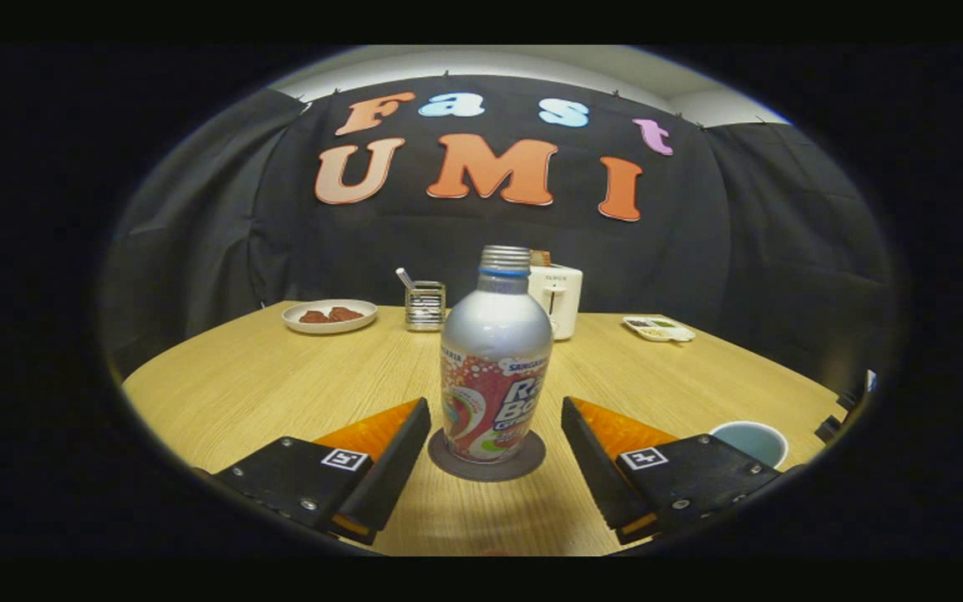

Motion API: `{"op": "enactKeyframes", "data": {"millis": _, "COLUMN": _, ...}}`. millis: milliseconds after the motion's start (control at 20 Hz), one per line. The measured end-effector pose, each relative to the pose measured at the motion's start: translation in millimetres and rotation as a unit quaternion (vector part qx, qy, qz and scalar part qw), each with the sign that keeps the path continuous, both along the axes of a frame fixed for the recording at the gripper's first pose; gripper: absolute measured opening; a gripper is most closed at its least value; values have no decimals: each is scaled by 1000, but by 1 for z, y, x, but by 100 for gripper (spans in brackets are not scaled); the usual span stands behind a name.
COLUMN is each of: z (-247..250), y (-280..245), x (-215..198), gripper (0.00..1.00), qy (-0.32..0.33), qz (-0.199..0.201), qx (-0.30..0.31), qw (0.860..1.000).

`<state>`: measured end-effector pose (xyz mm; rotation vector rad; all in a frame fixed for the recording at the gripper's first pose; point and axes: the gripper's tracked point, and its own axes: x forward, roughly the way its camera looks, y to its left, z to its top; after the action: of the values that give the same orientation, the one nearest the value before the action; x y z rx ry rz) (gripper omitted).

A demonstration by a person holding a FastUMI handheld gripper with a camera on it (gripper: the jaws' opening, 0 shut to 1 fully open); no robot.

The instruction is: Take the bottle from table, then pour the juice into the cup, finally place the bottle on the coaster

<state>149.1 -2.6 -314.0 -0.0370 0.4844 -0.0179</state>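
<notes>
A wooden tabletop (281, 376) stretches ahead, seen from just behind the two fingers (402, 460) of a hand-held gripper (496, 464). The fingers are spread wide apart and hold nothing; neither one touches anything.

Between the fingers, in the open gap, stands the bottle (496, 368). It is upright, silver with a colourful printed wrap around its lower half and a ribbed metal screw cap on top. It sits squarely on a dark round coaster (486, 468), whose rim shows all around the bottle's base. There is clear tabletop between the bottle and each finger.

Just outside the right finger, partly hidden behind the gripper's body, is a cup (751, 439) with a white rim and a pale blue inside. Whether it holds any liquid cannot be told.

Well beyond the fingers, near the far edge of the tabletop, several things stand in a row. Beyond the left finger is a white plate (329, 315) with some reddish-brown food on it. Next to it is a small wire holder (425, 305) with a utensil handle sticking out. Directly behind the bottle, partly hidden by it, is a white toaster (561, 297). Beyond the right finger lies a small white divided dish (659, 329) with bits of food in it.
</notes>
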Motion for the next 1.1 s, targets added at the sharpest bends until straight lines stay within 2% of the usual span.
{"op": "enactKeyframes", "data": {"millis": 250, "z": 65, "y": -16, "x": -35, "gripper": 96, "qy": -56, "qz": 20, "qx": -26, "qw": 998}}
{"op": "enactKeyframes", "data": {"millis": 700, "z": 189, "y": -41, "x": -86, "gripper": 97, "qy": -167, "qz": 10, "qx": 20, "qw": 986}}
{"op": "enactKeyframes", "data": {"millis": 900, "z": 223, "y": -36, "x": -106, "gripper": 96, "qy": -196, "qz": 5, "qx": 44, "qw": 980}}
{"op": "enactKeyframes", "data": {"millis": 1100, "z": 238, "y": -12, "x": -125, "gripper": 97, "qy": -193, "qz": 39, "qx": -1, "qw": 980}}
